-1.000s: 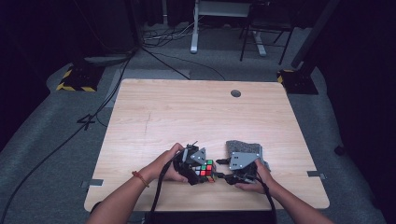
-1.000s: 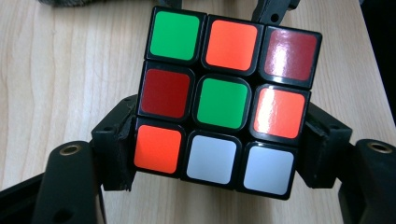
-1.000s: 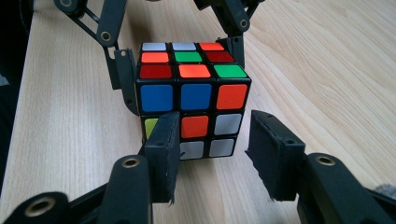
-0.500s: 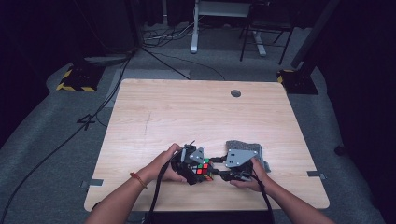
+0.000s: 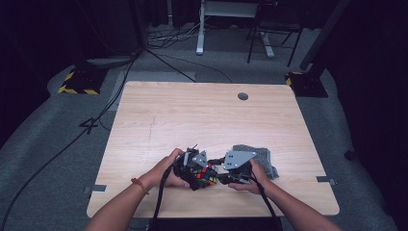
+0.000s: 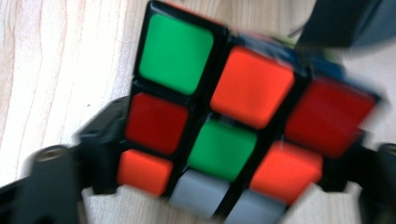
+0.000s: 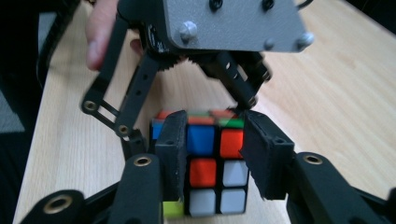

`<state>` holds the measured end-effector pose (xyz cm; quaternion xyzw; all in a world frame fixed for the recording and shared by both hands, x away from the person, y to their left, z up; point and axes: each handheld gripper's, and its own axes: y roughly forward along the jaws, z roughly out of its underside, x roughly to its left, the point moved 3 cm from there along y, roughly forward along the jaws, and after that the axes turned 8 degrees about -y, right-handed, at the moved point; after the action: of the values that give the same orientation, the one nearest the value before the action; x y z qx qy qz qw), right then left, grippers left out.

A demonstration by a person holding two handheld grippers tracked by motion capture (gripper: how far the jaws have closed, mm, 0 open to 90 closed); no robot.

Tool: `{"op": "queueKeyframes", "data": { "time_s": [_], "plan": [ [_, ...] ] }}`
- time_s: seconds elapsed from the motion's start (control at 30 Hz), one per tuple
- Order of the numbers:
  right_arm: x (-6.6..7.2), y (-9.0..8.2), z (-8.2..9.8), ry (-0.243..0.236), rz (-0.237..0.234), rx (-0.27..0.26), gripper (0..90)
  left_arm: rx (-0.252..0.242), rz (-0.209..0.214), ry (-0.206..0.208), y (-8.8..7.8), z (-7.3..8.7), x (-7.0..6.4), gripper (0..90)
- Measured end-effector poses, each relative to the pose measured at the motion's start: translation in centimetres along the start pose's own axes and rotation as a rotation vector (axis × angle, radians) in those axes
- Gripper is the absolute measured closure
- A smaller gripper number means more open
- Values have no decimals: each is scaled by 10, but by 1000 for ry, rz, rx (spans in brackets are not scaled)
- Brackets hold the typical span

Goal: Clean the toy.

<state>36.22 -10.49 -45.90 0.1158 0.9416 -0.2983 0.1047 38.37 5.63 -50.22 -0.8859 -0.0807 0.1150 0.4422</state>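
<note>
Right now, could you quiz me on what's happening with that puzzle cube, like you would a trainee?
1. True or false: the left gripper is clamped on the cube.
2. In the left gripper view, what colour is the cube's top-left sticker: A blue, B green, C white?
3. What lies on the table behind the right gripper?

Key:
1. True; its jaws have just closed further, with the cube between them.
2. B.
3. A grey cloth. The right gripper's jaws sit either side of the cube and have just been opening.
</note>
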Motion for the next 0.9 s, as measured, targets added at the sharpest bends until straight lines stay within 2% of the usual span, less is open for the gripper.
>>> {"op": "queueKeyframes", "data": {
  "time_s": [0.07, 0.13, 0.23, 0.33, 0.4, 0.47, 0.53, 0.57, 0.63, 0.77, 0.83, 0.9],
  "plan": [
    [-3, -2, 1, 19, 15, 9, 542, 1, 13, -3, 0, 1, 1, 314],
    [-4, -1, 5, 26, 1, 22, 534, 11, 19, 7, 1, 0, 0, 315],
    [-4, -3, 7, 16, -11, 33, 449, 16, 27, 20, 1, 0, 0, 316],
    [-4, -9, 15, 33, -58, 36, 389, 15, 28, 21, 2, 2, 1, 317],
    [-4, -10, 23, 47, -91, 58, 360, 28, 21, 32, 4, 3, 0, 320],
    [-3, -8, 30, 39, -105, 95, 338, 29, 0, 47, 7, 5, -2, 329],
    [-2, -4, 37, 61, -131, 106, 309, 24, 6, 43, 8, 3, -3, 329],
    [-2, -2, 39, 68, -130, 108, 267, 26, 7, 49, 8, 3, -3, 329],
    [-3, 3, 42, 70, -134, 127, 280, 18, 3, 46, 9, 2, -4, 328],
    [-4, 6, 44, 74, -136, 129, 284, -9, 3, 37, 9, 0, -4, 316],
    [-4, 6, 43, 77, -135, 121, 319, -30, -4, 19, 7, -2, -4, 243],
    [-2, 6, 41, 66, -130, 110, 339, -51, -15, 12, 3, -4, -4, 208]
  ]
}}
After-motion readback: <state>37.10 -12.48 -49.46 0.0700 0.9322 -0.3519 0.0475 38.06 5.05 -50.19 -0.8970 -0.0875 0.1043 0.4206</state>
